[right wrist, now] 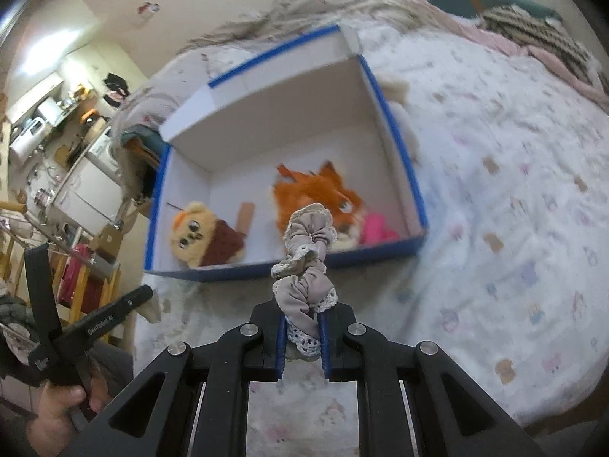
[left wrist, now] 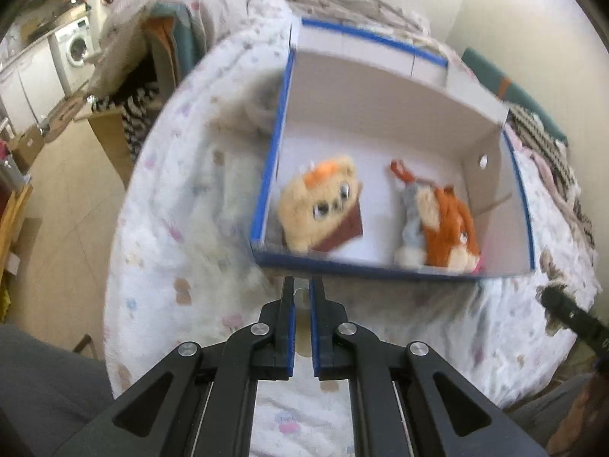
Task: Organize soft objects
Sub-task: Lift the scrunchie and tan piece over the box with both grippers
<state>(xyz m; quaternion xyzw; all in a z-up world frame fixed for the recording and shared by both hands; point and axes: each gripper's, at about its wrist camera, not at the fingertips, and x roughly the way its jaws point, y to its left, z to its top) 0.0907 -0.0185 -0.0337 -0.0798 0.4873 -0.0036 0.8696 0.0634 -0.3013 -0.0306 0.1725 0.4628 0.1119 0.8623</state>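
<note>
Scrunchie (right wrist: 304, 266) between right gripper (right wrist: 302, 327) fingers (right wrist: 279, 339)

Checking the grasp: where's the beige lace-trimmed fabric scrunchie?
Right wrist view, centre: the beige lace-trimmed fabric scrunchie is pinched in the right gripper, above the bedspread in front of the blue-edged cardboard box.

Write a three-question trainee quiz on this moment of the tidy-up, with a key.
1. True or false: the right tongs are shut on a beige scrunchie.
2. How many plush toys lie in the blue-edged box? A) one B) two C) four
3. Fill in: the left tongs are shut and hold ____.

Key
1. True.
2. B: the tan bear and the orange fox.
3. Nothing.
</note>
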